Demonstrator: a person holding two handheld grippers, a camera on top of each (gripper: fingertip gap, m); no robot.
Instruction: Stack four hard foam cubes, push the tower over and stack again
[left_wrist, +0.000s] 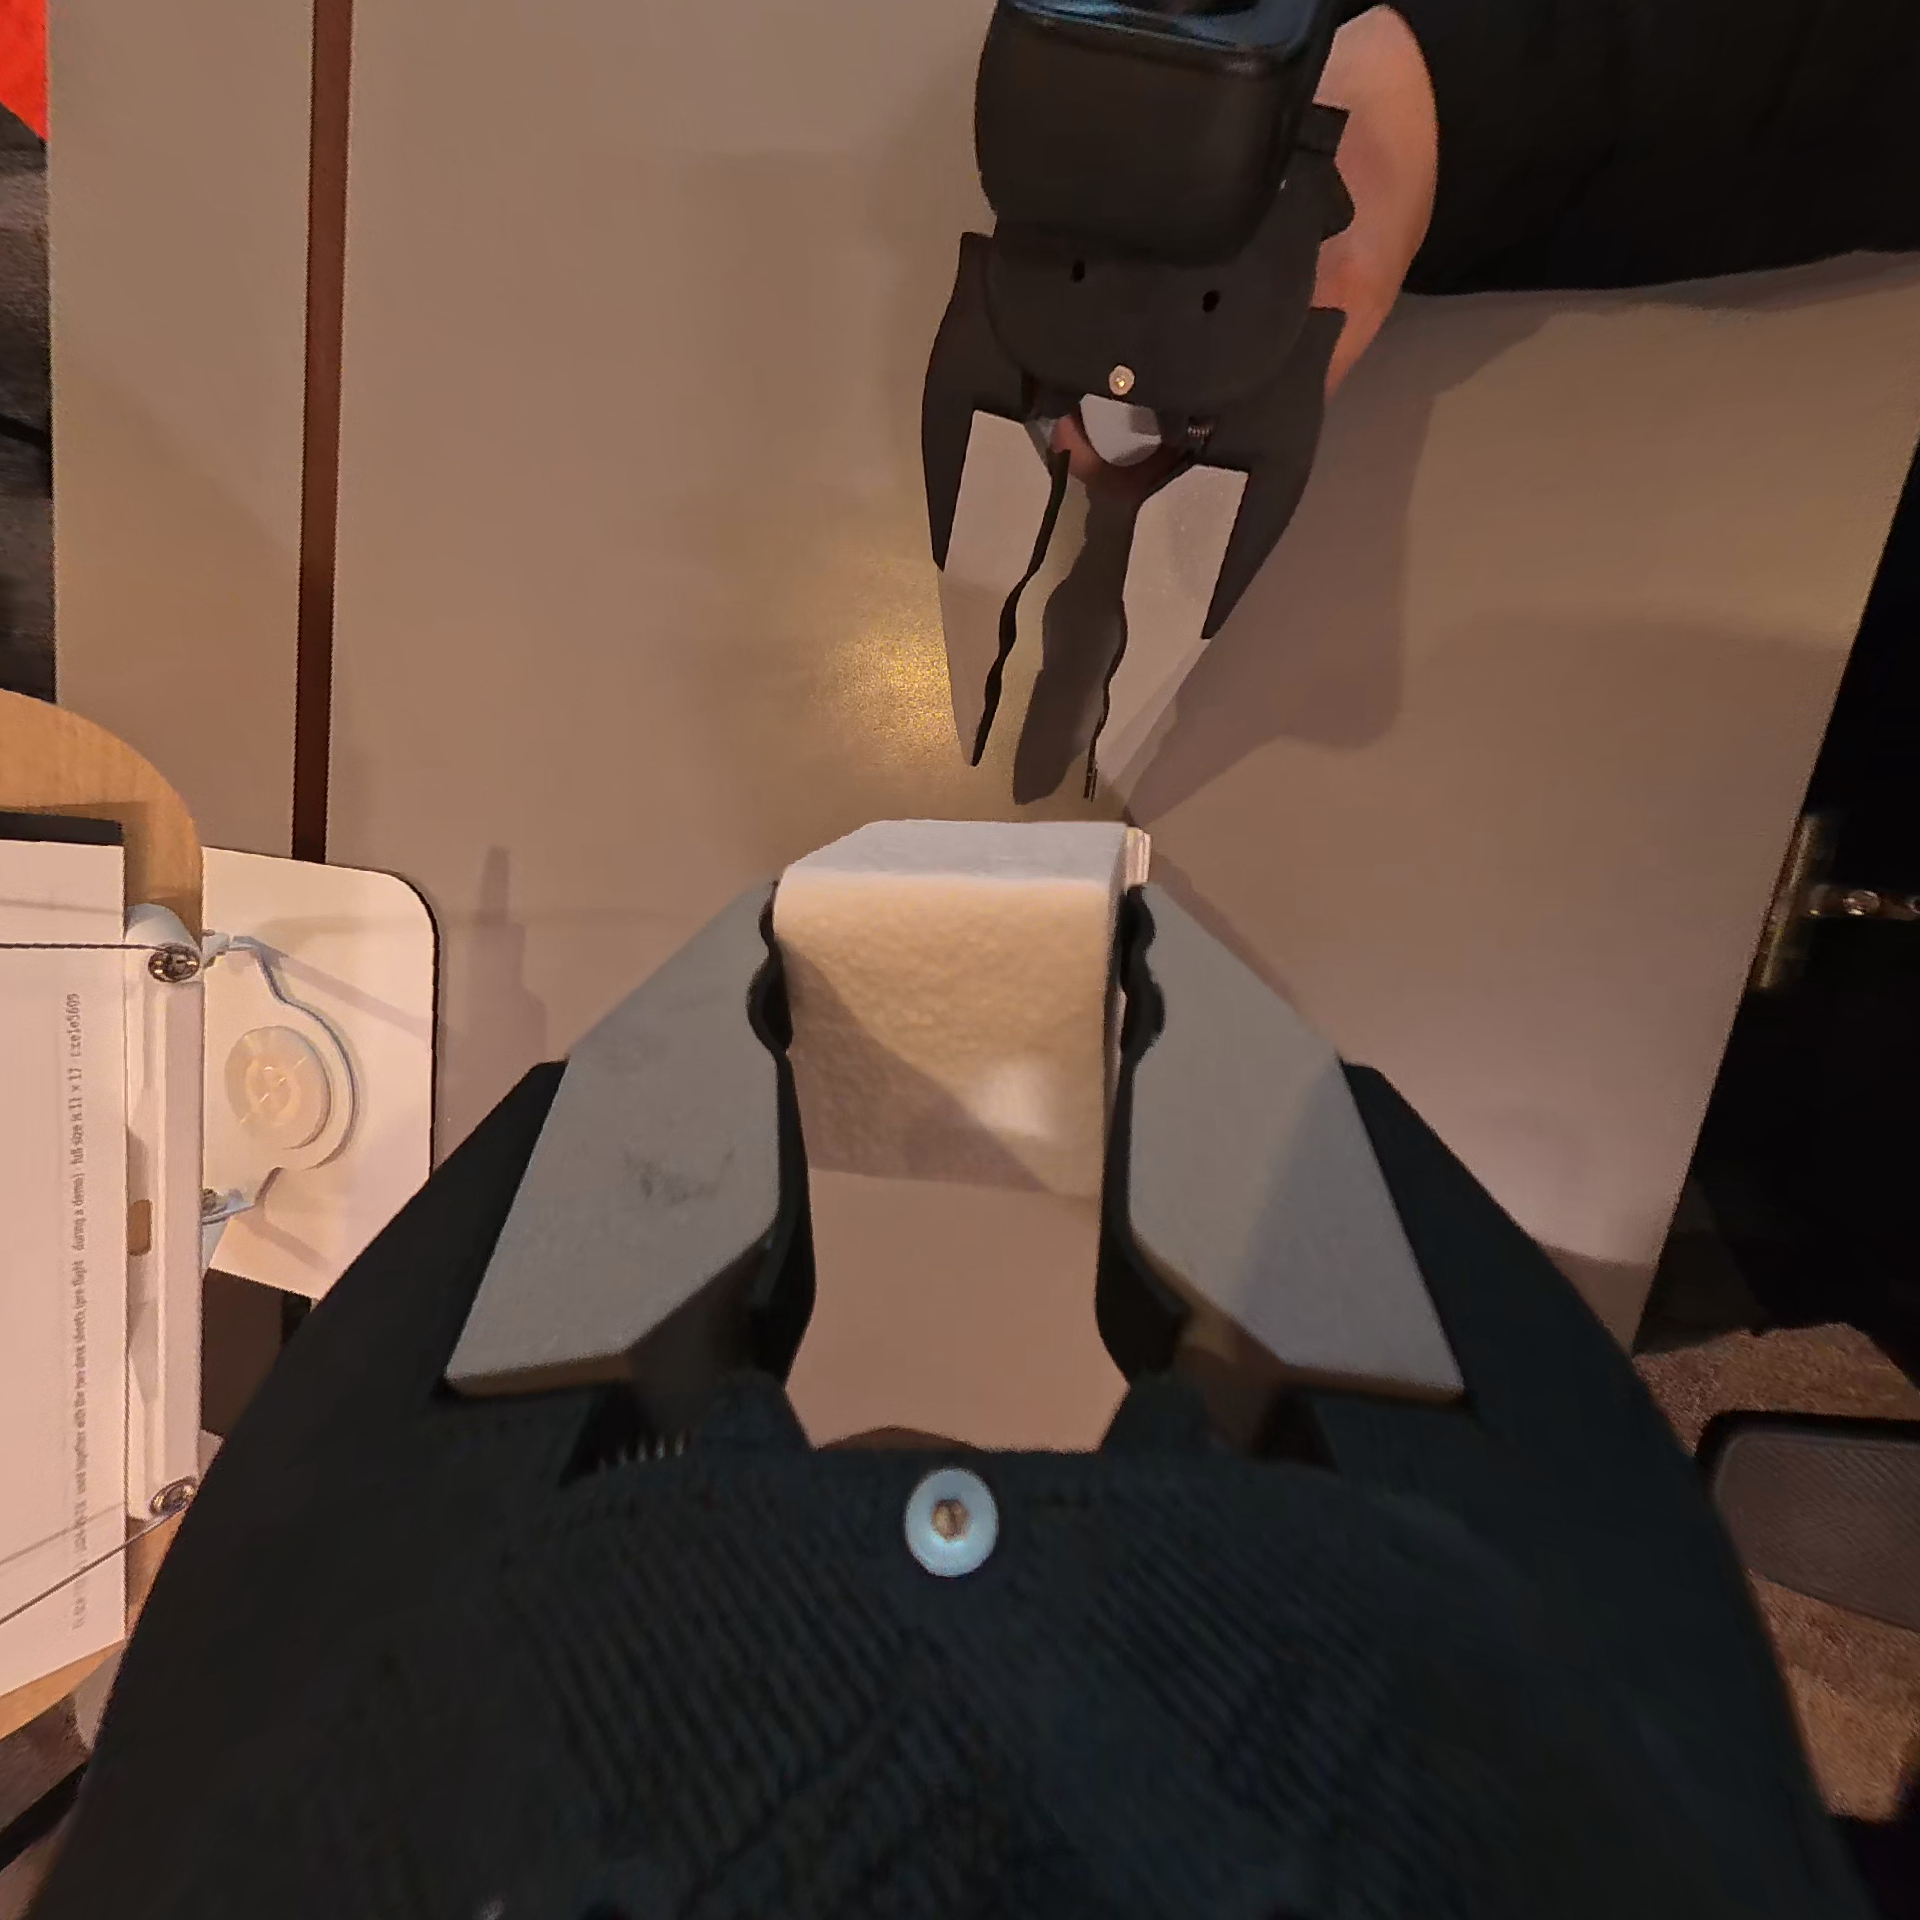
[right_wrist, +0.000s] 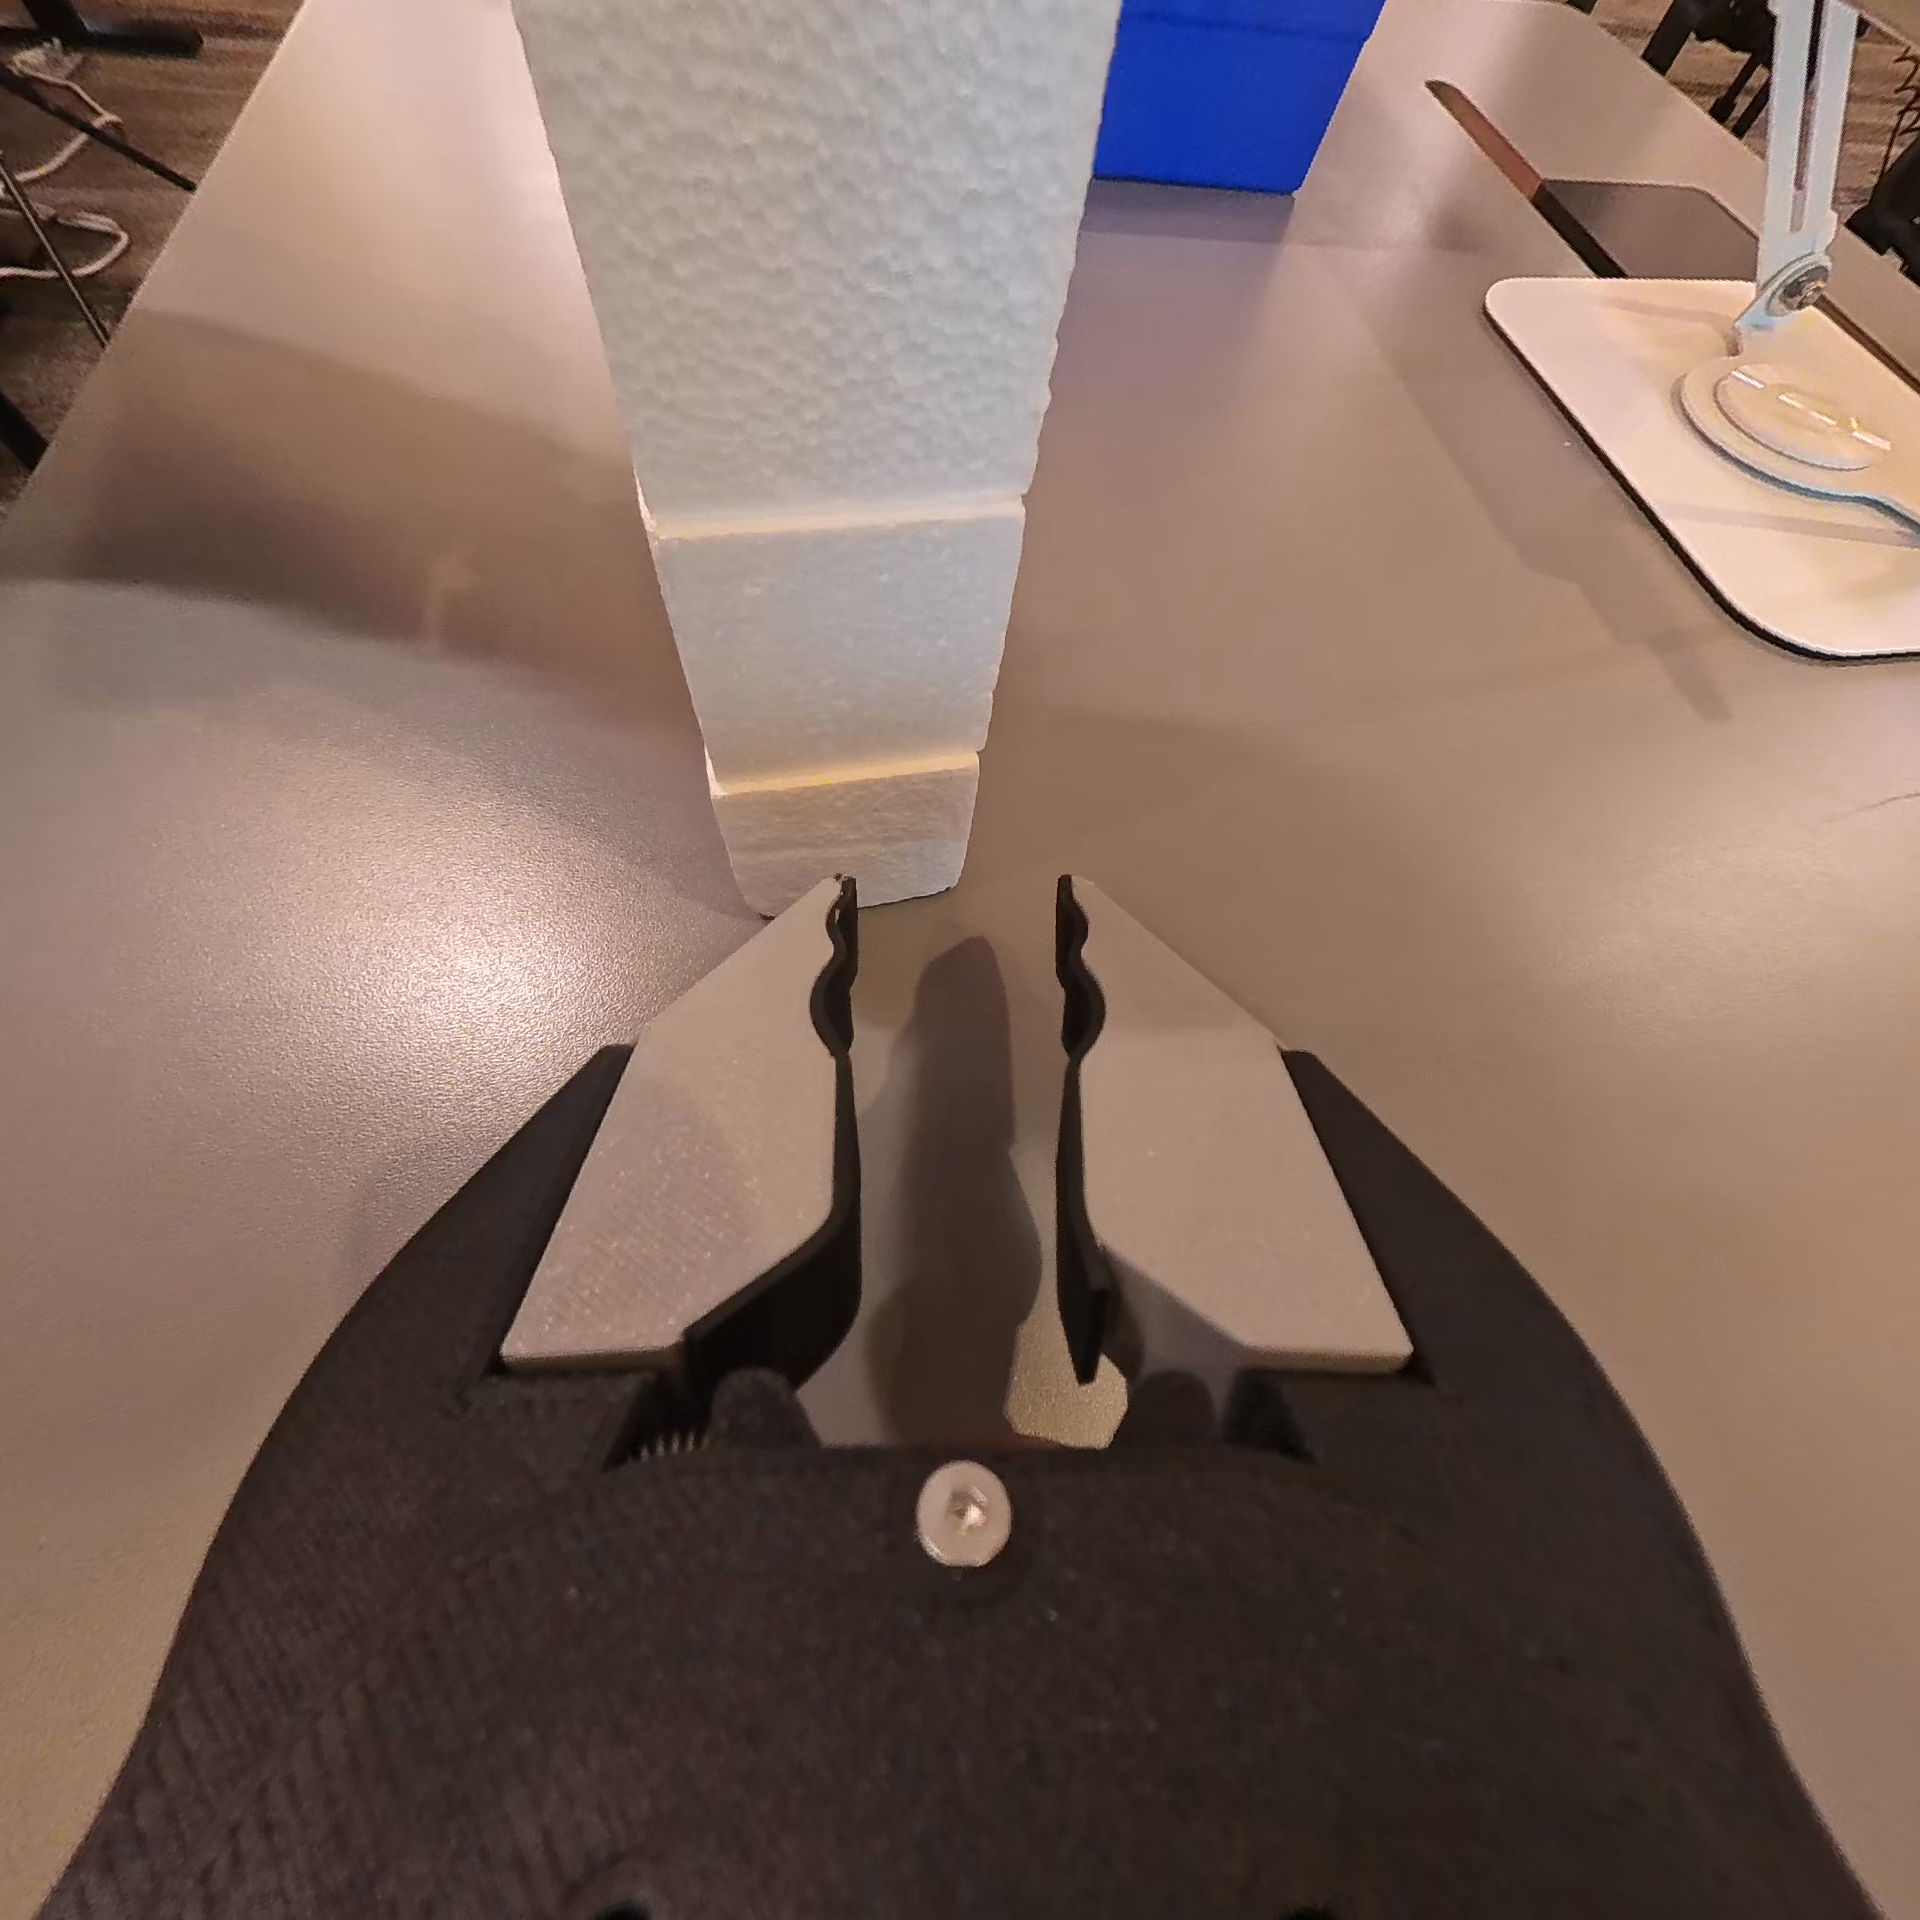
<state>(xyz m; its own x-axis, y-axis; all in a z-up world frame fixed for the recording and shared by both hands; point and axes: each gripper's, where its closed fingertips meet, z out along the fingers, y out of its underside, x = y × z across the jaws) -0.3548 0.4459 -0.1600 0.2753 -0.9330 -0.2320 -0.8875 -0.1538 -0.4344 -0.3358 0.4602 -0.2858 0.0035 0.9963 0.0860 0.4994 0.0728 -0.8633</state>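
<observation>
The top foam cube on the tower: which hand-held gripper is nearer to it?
Left. The left hand-held gripper clamps the top foam cube; the right hand-held gripper is open, down by the tower's base.

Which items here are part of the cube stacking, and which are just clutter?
Job:
foam cube tower
top cube, clamped by left gripper
right gripper, open, empty

Clutter:
blue box
white stand base
paper sheet

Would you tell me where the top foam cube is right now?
In the left wrist view, the top foam cube sits centred between the left claw's fingers, atop the stack, with the right claw open just beyond it.
</observation>
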